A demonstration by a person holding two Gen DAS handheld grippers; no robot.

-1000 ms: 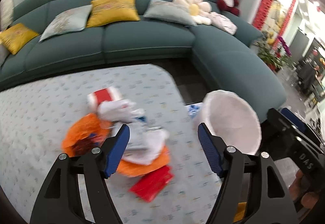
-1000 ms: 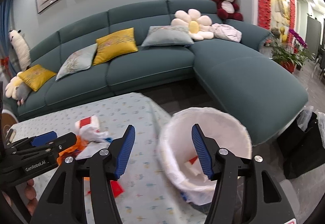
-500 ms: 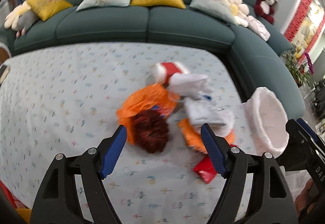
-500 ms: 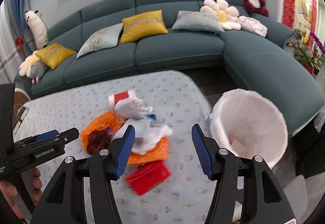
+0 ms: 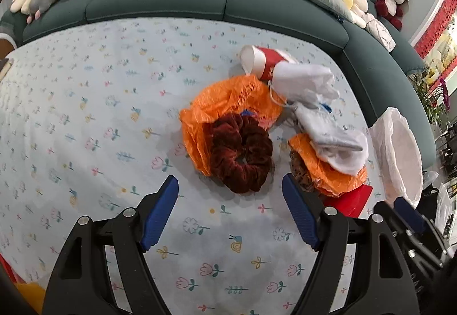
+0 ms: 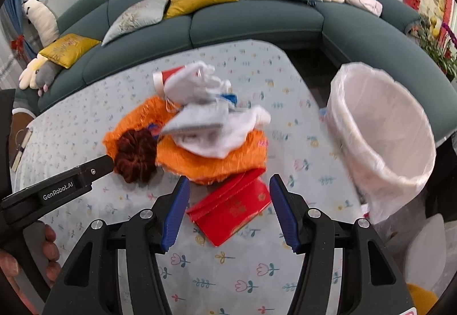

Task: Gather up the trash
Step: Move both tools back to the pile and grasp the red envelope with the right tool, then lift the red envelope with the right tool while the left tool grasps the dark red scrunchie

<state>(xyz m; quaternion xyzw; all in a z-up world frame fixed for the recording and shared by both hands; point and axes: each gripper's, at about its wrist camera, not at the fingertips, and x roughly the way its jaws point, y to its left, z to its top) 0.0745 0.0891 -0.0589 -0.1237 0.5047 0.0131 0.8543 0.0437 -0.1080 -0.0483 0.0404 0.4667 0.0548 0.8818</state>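
left gripper [image 5: 230,199]: jaws spread, empty, above one dark red scrunchie [image 5: 241,153] | worktop [image 5: 85,120] pile: two orange bags [image 5: 225,103], one red-white cup [image 5: 261,62] | right gripper [image 6: 228,200]: jaws spread over one red envelope [image 6: 232,206] | one lined bin [image 6: 380,138] at right edge

Trash pile [image 5: 257,126] on flowered cloth: orange bags, dark red scrunchie [image 5: 241,153], white wrappers, red envelope [image 6: 231,209]; white-lined bin [image 6: 380,138] beside
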